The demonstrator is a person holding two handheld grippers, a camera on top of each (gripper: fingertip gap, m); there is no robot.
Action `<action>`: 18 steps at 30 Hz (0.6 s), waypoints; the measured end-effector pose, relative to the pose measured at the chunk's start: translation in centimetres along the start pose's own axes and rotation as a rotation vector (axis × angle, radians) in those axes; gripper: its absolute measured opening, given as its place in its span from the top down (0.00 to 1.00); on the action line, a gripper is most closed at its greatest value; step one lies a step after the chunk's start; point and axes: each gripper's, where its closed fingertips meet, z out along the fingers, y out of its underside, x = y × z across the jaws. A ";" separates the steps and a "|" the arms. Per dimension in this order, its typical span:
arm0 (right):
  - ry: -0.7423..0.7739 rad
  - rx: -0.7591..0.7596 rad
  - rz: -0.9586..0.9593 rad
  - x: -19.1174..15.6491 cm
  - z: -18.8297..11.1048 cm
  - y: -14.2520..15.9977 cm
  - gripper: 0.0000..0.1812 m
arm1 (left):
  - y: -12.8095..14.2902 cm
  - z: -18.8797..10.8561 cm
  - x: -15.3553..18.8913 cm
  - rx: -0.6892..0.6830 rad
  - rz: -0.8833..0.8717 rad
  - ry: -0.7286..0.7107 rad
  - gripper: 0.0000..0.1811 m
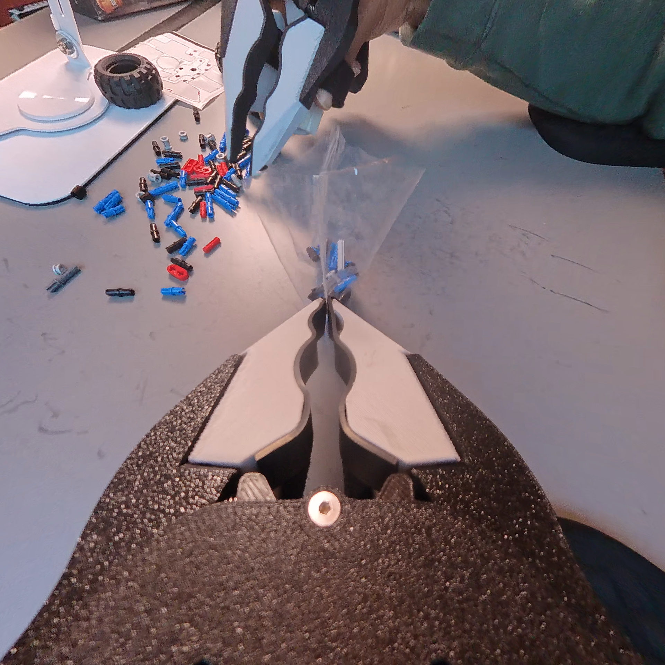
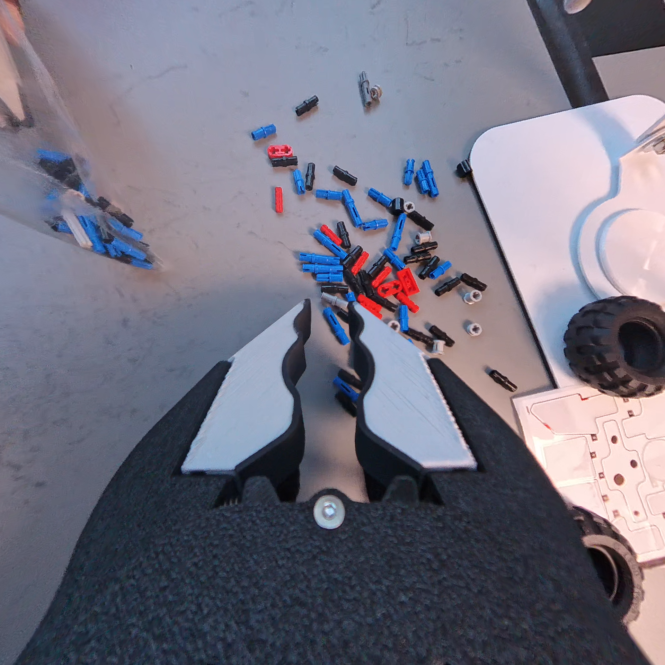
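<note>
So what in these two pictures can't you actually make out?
- Clear plastic bag: blurred in both views; the small blue and black pegs inside cannot be counted.
- Second black rubber tyre: right wrist view, partly under the white printed sheet and cut by the edge.
- White stand: top cut off by the edge in both views.
- Right gripper: its fingers cover some loose pegs.

Light was even and fairly bright over my scuffed grey table (image 1: 467, 252). My tools threw soft shadows. Glare sat on the glossy white stand base (image 2: 539, 201). The clear plastic bag (image 2: 54, 180) blurred; wide-angle bending warped both views' edges.
</note>
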 end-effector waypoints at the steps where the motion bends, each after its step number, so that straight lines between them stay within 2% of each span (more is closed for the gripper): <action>1: 0.009 -0.014 -0.010 0.1 0.3 0.1 0.89 | 0.0 0.2 0.1 -0.001 0.005 0.000 1.00; 5: 0.025 -0.034 -0.013 0.1 1.1 -0.3 0.90 | -0.3 0.8 0.6 -0.002 0.026 -0.001 1.00; 8: 0.049 -0.062 -0.027 0.3 1.0 -0.2 0.95 | -0.5 1.3 1.0 -0.006 0.038 0.003 1.00; 13: 0.022 -0.100 -0.079 -0.7 0.8 0.6 0.98 | -0.7 1.7 1.4 -0.005 0.047 0.006 1.00; 18: -0.014 -0.077 -0.041 -0.6 0.7 0.6 0.93 | -1.1 2.4 1.9 0.000 0.056 0.018 1.00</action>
